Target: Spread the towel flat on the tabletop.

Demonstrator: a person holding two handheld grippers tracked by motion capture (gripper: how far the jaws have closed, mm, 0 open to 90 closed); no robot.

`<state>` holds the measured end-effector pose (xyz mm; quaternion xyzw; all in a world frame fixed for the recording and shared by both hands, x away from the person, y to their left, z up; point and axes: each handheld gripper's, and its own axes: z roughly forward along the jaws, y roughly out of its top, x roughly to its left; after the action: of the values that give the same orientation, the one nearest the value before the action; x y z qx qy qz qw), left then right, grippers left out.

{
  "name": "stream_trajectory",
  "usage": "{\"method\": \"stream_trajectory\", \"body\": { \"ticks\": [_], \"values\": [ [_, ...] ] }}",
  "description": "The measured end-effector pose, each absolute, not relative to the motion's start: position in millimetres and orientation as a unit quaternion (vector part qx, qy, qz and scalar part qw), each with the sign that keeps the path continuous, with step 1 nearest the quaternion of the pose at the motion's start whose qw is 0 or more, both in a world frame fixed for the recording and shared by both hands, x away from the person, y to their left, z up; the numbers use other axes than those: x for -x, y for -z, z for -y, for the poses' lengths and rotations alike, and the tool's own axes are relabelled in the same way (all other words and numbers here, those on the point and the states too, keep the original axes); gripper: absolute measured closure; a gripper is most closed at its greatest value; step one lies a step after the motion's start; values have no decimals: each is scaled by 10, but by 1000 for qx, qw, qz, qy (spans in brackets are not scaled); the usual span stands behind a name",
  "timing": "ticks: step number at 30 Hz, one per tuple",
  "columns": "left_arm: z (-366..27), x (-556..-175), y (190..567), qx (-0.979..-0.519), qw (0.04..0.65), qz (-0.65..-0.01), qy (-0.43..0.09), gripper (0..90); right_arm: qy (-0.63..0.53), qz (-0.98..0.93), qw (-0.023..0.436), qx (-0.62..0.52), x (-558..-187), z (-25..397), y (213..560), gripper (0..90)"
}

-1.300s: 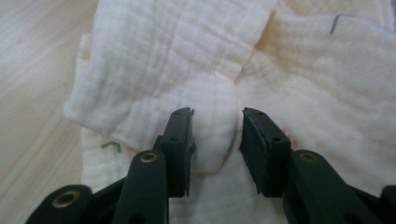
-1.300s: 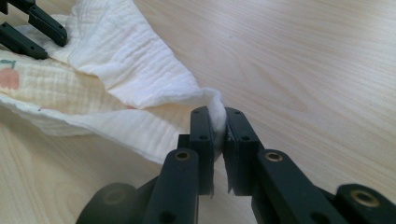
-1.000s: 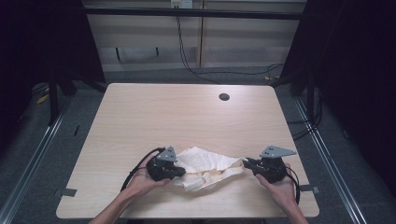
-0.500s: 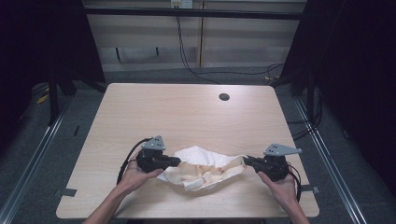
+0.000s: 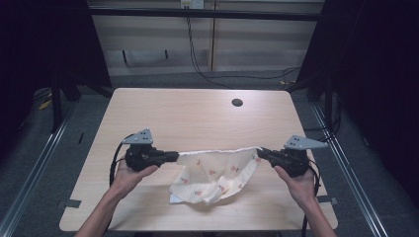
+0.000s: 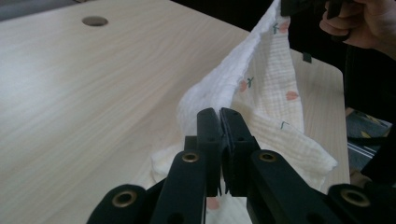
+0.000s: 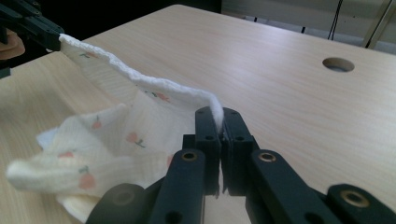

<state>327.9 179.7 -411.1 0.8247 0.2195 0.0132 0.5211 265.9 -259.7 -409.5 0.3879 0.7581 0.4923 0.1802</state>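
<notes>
step: spreading cloth (image 5: 217,173) | left gripper (image 5: 174,156) clamps one corner, right gripper (image 5: 261,153) the other, edge taut between | next: I lay it flat

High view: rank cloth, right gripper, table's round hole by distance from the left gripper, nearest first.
From the left gripper, high view:
1. Cloth: its corner is clamped in the jaws, hanging to the right.
2. Right gripper: across the cloth, at the table's right.
3. Round hole: far side of the table, right of centre.
</notes>
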Motion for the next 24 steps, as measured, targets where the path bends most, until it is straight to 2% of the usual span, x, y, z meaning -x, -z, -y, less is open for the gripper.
{"method": "stream_trajectory", "body": {
  "ticks": [11,24],
  "values": [
    [-1978,-3315,3822,-804,545,-234,-39,874,-504,-758,186,-369,-2869,2488,3789,868],
    [-2087,-3154,3286,-784,582,-203,-73,875,-514,-764,211,-326,-2740,2380,3145,868]
  ]
}}
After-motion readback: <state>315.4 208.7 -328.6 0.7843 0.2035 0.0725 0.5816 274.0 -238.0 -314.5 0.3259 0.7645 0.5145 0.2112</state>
